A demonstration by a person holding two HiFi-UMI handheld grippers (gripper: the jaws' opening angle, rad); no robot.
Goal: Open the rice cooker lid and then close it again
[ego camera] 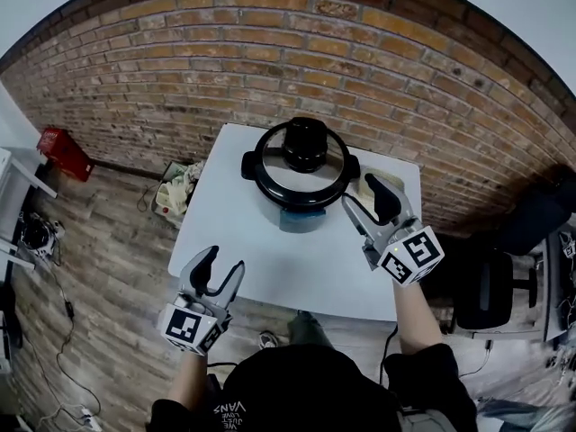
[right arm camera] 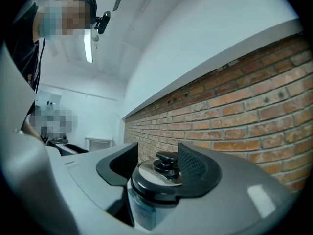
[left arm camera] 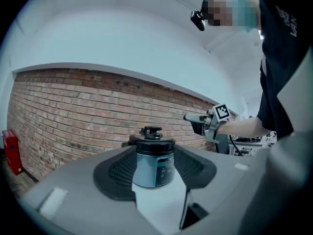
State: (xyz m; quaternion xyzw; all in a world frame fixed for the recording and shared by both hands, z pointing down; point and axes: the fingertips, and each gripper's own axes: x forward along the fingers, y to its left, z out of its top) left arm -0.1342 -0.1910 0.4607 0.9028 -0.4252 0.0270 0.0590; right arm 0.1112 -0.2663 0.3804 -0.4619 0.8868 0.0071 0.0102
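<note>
The rice cooker [ego camera: 301, 183] stands at the far side of the white table [ego camera: 270, 268], its round lid [ego camera: 297, 165] down and a black knob [ego camera: 306, 142] on top. My right gripper [ego camera: 362, 196] hovers just right of the cooker, open, with nothing between its fingers. In the right gripper view the cooker [right arm camera: 151, 195] and its knob [right arm camera: 167, 161] show beyond the open jaws, apart from them. My left gripper [ego camera: 223, 261] is open and empty over the table's front left edge. From the left gripper view the cooker [left arm camera: 154, 163] stands well ahead, with the right gripper [left arm camera: 201, 123] beside it.
A brick wall [ego camera: 270, 52] runs behind the table. A beige item [ego camera: 364, 185] lies on the table behind the right gripper. On the wooden floor are a red box [ego camera: 63, 151], a bag of clutter [ego camera: 175, 189] and cables. A black chair [ego camera: 490, 286] stands at the right.
</note>
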